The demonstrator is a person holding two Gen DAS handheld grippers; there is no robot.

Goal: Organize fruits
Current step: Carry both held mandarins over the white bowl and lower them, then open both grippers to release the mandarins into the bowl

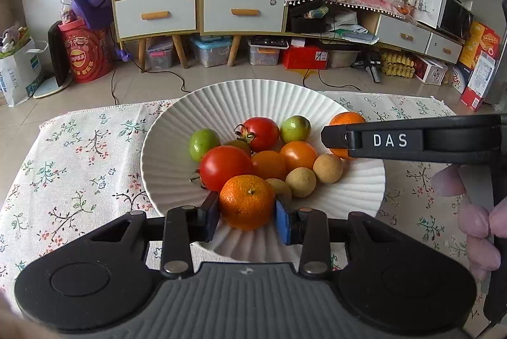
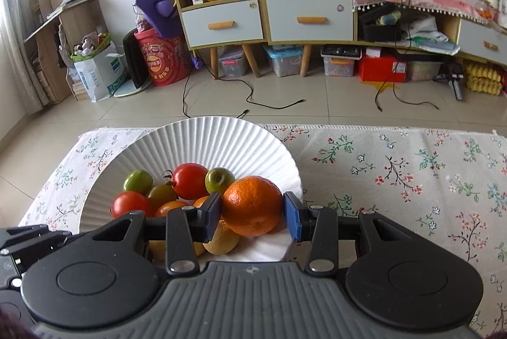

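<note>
A white ribbed plate (image 1: 221, 104) on the floral tablecloth holds red tomatoes (image 1: 225, 168), green fruits (image 1: 203, 143), orange tomatoes (image 1: 298, 154) and brown longans (image 1: 301, 182). My left gripper (image 1: 247, 217) is shut on a tangerine (image 1: 246, 202) at the plate's near side. My right gripper (image 2: 252, 214) is shut on another tangerine (image 2: 252, 205) over the plate's (image 2: 202, 139) right edge. The right gripper's black body (image 1: 412, 142) crosses the left wrist view, with that tangerine (image 1: 345, 118) partly behind it.
The floral tablecloth (image 2: 396, 174) stretches to the right of the plate. Beyond the table lie a tiled floor with cables (image 2: 253, 98), a drawer cabinet (image 2: 285, 15), storage boxes and a red bucket (image 2: 161, 60).
</note>
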